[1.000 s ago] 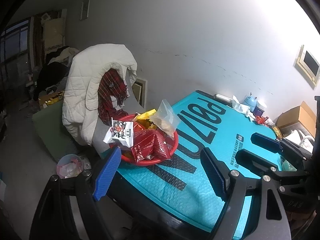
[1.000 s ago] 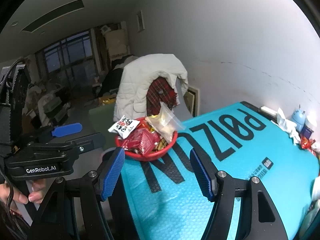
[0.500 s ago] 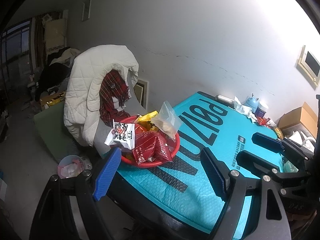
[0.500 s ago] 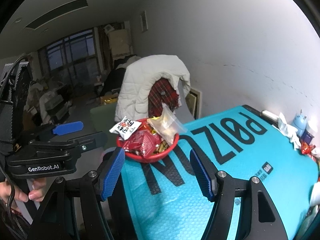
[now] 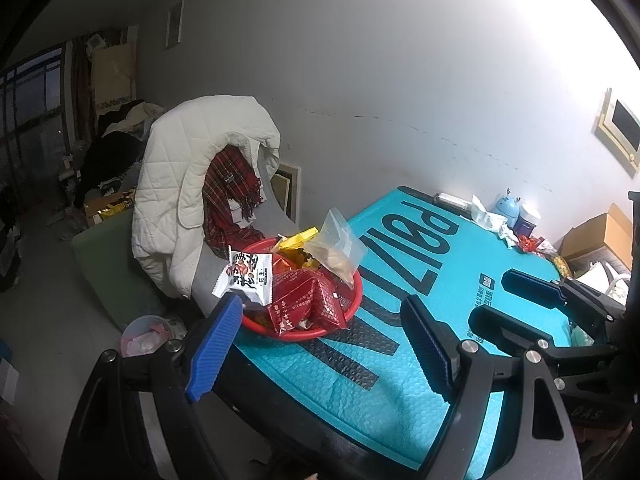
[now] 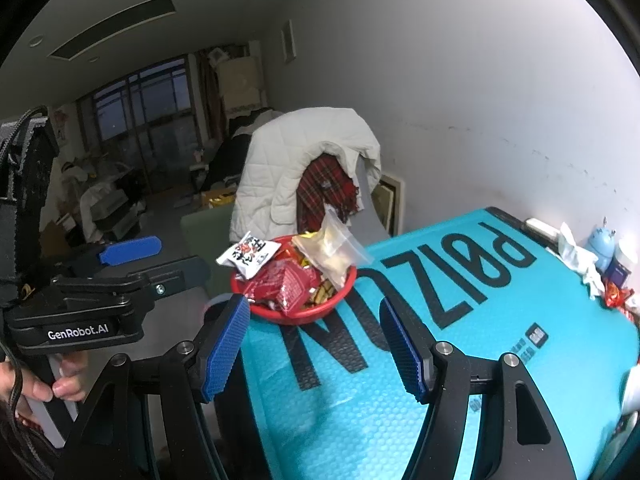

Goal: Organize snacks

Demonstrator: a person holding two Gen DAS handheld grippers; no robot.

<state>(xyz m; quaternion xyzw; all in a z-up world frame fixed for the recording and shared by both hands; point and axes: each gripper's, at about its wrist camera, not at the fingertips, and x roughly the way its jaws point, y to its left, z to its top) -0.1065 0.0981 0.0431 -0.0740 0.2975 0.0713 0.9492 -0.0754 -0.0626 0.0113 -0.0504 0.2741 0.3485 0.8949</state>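
Note:
A red basket [image 5: 297, 334] heaped with snacks stands at the near left corner of the teal mat [image 5: 400, 264]. It holds a white printed packet [image 5: 248, 276], red packets [image 5: 300, 304], a yellow wrapper [image 5: 298, 238] and a clear bag [image 5: 336, 248] standing on end. My left gripper [image 5: 320, 344] hovers open short of the basket with nothing between its blue pads. My right gripper [image 6: 314, 336] is open too and empty, with the basket [image 6: 296, 317] ahead between its fingers. Each view shows the other gripper at the side: the right gripper [image 5: 512, 304] and the left gripper [image 6: 172, 260].
Behind the basket a chair carries a white quilted jacket [image 5: 192, 200] and a red plaid scarf [image 5: 228, 188]. Tissues, a blue figurine [image 5: 506, 206] and a jar crowd the mat's far corner. A cardboard box [image 5: 600, 232] lies beyond. A small pink tub [image 5: 144, 332] stands on the floor. A hand [image 6: 40, 388] grips the left gripper's handle.

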